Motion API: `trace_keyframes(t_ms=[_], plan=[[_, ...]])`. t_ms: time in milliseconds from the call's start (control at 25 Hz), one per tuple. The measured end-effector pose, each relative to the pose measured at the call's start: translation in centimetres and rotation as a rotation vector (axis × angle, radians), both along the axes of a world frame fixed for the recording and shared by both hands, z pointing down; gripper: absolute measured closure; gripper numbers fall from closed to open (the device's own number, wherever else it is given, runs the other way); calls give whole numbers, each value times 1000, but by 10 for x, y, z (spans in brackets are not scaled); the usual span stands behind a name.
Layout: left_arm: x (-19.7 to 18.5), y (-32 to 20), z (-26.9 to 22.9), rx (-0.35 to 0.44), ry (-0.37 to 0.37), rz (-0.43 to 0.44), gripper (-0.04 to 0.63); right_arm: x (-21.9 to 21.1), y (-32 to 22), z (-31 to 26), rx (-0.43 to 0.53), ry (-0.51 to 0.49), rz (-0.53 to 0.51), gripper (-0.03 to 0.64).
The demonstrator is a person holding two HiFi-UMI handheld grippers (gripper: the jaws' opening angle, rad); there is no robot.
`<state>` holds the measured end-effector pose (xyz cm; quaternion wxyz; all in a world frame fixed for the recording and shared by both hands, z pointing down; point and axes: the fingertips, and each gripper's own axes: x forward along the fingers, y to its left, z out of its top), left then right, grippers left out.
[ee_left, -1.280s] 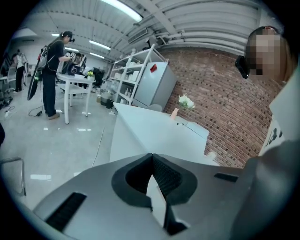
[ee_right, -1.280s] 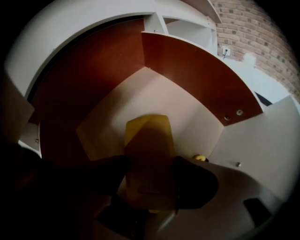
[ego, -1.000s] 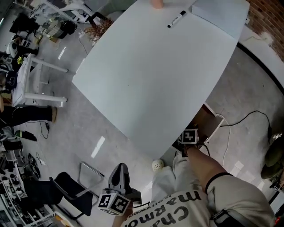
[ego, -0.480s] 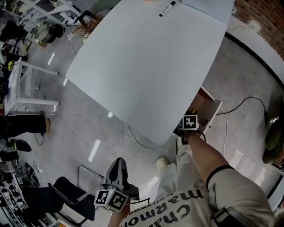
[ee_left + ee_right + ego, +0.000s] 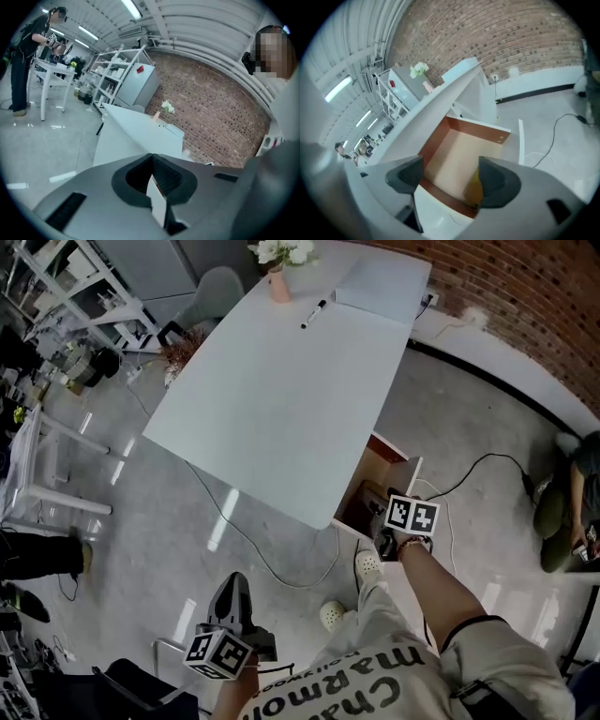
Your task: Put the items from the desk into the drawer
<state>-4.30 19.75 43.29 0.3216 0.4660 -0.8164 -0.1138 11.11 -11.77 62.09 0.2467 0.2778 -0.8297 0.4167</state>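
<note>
The drawer (image 5: pixel 459 145) stands open under the counter's (image 5: pixel 281 409) near right corner. The right hand-held gripper (image 5: pixel 452 176) hangs over it, jaws apart and empty, with a yellow thing (image 5: pixel 474 190) lying inside. A marker (image 5: pixel 313 314) lies by the counter's far edge. The left hand-held gripper (image 5: pixel 153 183) is closed on nothing.

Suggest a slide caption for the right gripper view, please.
Open right gripper poised above the pulled-out wooden drawer under the white desk.

matt white desk (image 5: pixel 281 390); wood drawer (image 5: pixel 459 154); glossy floor (image 5: pixel 169 521)
</note>
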Motion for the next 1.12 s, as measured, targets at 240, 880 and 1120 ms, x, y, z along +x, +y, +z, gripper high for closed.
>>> trace_keyframes(t_ms=[240, 880, 1120], plan=[[17, -14, -48, 112, -28, 75, 594, 28, 22, -116, 60, -136, 89, 399], [27, -49, -160, 316, -55, 94, 593, -25, 90, -343, 253, -448, -119, 621], [40, -39, -191, 339, -125, 116, 593, -20, 111, -389, 340, -502, -153, 621]])
